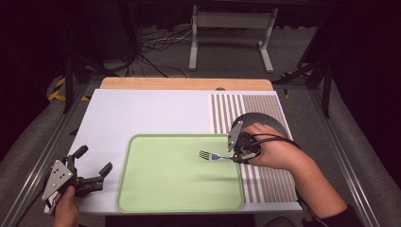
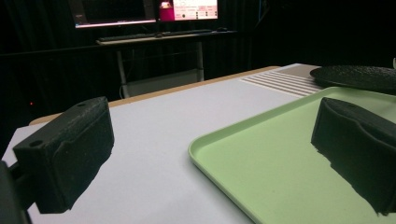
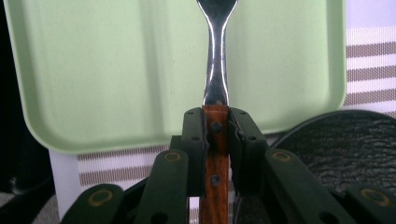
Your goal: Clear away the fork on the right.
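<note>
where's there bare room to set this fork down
The green tray is bare all over, under the fork held in the right gripper. The white mat between the tray and the striped placemat is bare too. It is tighter by the dark plate and the left gripper.

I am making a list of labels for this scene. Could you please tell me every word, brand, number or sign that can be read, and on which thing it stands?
No text can be read.
Monitor screens: bright patches that may be text, too small and blurred to read.
Fork, green tray, striped mat, dark plate: no markings visible.
</note>
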Tool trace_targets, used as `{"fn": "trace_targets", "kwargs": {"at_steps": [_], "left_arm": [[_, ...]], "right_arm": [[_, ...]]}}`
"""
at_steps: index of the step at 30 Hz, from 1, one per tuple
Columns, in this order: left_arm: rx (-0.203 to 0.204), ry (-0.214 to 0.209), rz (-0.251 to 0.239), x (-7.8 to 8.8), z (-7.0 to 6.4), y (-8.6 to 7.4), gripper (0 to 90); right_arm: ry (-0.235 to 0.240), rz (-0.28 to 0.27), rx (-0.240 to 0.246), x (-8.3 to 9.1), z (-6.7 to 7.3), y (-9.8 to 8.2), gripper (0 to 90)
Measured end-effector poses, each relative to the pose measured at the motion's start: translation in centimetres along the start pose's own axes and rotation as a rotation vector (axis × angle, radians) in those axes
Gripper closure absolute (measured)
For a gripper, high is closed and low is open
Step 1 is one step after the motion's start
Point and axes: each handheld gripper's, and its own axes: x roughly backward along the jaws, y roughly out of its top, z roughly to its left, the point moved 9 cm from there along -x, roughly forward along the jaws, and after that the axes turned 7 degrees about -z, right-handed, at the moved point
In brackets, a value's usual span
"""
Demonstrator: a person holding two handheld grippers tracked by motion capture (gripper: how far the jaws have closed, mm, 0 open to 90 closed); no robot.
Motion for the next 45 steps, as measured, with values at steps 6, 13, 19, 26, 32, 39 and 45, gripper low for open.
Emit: {"fn": "trace_targets", "kwargs": {"at_steps": [6,13,19,26,32,39,45], "left_arm": [[-0.001,-0.001,-0.001,0.0,0.0,0.0,0.0],[-0.001,-0.004,-0.002,0.0,0.0,0.0,0.0],[0.000,-0.003,-0.003,0.0,0.0,0.1,0.0],[0.000,-0.004,-0.007,0.0,0.0,0.1,0.0],[0.000,-0.006,-0.006,0.0,-0.1,0.1,0.0],[0.002,-0.007,-0.009,0.0,-0.1,0.1,0.0],[0.002,-0.008,-0.010,0.0,-0.1,0.1,0.0]], "right_arm": [[-0.004,-0.029,-0.125,-0.2,0.2,1.3,78.1],[0.000,-0.049,-0.288,-0.8,0.6,2.2,78.1],[-0.016,-0.058,-0.410,-1.3,0.8,2.7,78.1],[-0.021,-0.091,-0.652,-1.6,1.1,3.8,78.1],[-0.038,-0.081,-0.720,-2.2,1.3,4.1,78.1],[-0.041,-0.096,-0.800,-2.6,1.4,4.5,78.0],[-0.049,-0.087,-0.855,-2.9,1.3,4.4,78.0]]}}
